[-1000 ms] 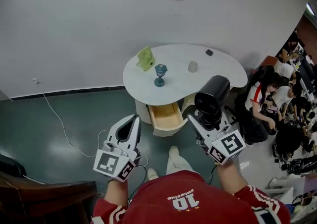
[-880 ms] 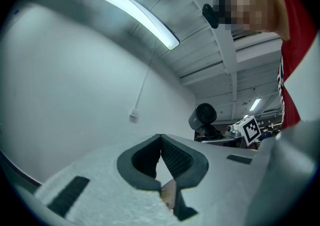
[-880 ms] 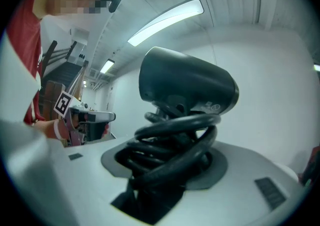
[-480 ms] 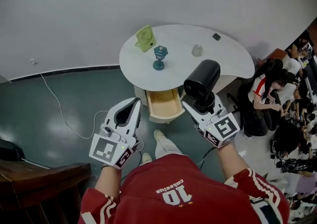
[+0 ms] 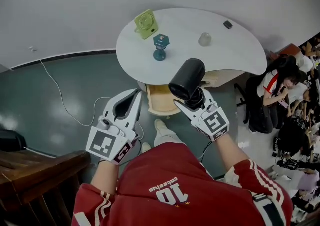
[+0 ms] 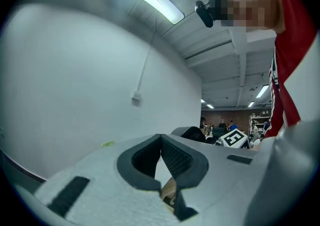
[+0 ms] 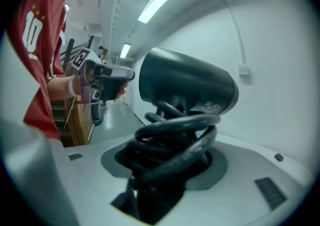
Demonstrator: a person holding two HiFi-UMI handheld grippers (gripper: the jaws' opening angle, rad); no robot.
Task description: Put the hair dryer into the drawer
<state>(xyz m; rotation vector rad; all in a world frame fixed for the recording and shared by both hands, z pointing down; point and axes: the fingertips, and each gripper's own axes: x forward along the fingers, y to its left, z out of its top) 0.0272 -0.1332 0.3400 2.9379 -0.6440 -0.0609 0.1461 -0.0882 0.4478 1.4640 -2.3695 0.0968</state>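
The black hair dryer [image 5: 187,79] stands with its barrel up, and its cord is wound round the handle [image 7: 172,145]. My right gripper [image 5: 194,102] is shut on that handle and cord, and the barrel [image 7: 187,85] fills the right gripper view. The open wooden drawer [image 5: 160,101] sits under the white table [image 5: 235,52], just left of and beyond the dryer. To the left of the drawer, my left gripper [image 5: 136,95] is shut and holds nothing. In the left gripper view its tips [image 6: 161,140] meet.
On the table stand a green fan [image 5: 146,23], a blue goblet [image 5: 160,46], a small cup [image 5: 204,39] and a small dark object [image 5: 228,24]. People sit at the right [image 5: 280,85]. Wooden furniture [image 5: 35,170] is at lower left, and a cable [image 5: 60,102] lies on the floor.
Both grippers have come closer to the table and drawer. The right one has sunk with the hair dryer, which now shows beside the drawer's right edge.
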